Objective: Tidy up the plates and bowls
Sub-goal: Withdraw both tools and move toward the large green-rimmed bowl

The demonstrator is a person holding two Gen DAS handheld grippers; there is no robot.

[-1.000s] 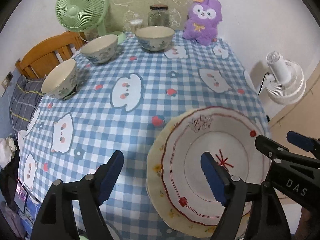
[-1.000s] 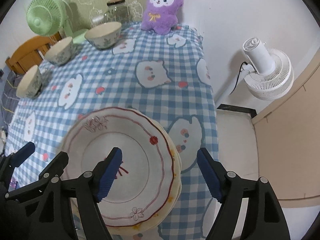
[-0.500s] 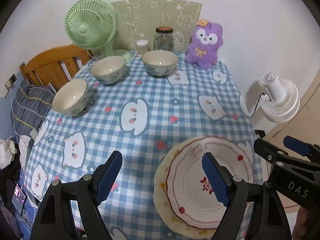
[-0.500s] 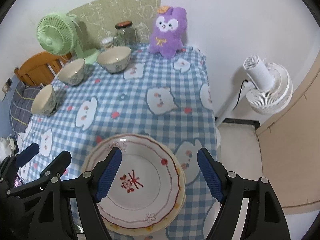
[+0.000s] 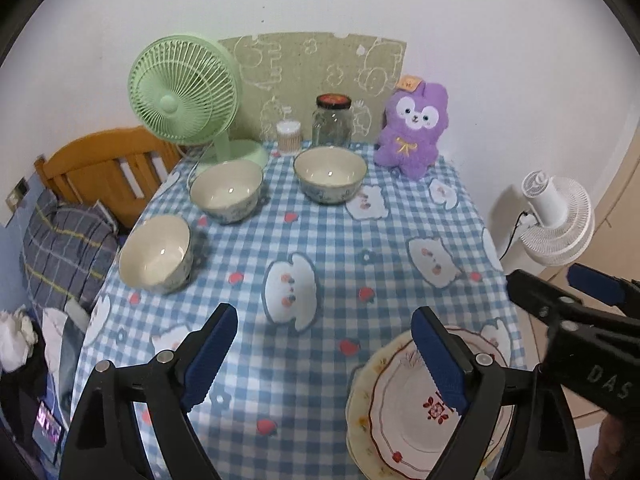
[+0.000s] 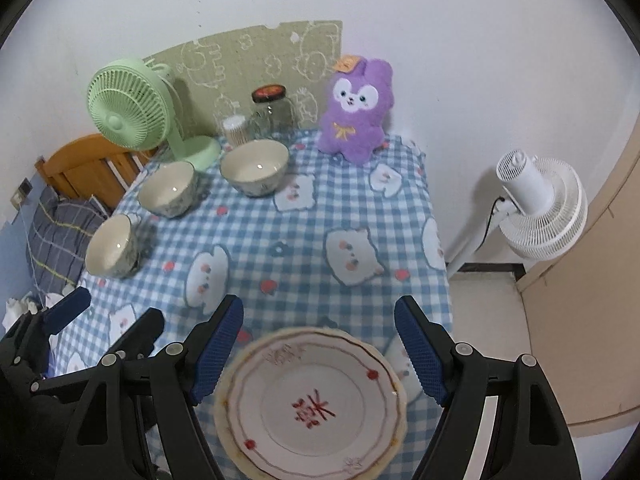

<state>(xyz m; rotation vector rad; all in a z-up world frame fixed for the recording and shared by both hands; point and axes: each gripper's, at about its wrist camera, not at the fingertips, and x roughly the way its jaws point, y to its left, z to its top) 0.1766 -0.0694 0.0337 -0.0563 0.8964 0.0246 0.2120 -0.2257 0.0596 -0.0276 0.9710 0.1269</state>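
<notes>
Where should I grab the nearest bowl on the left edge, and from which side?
Take the nearest bowl by its rim, one finger inside and one outside, coming down from above on the side facing the left gripper. It stands upright, open, apart from the other bowls.

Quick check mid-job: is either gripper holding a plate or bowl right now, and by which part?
Nothing is held. The left gripper and right gripper both have open, empty jaws above the red-rimmed white plate, stacked on a yellow-edged plate.

Red-rimmed plate (image 6: 312, 400) stacked on yellow-edged plate (image 5: 360, 396), table's near edge; three bowls (image 5: 330, 174) upright, apart, far left
</notes>
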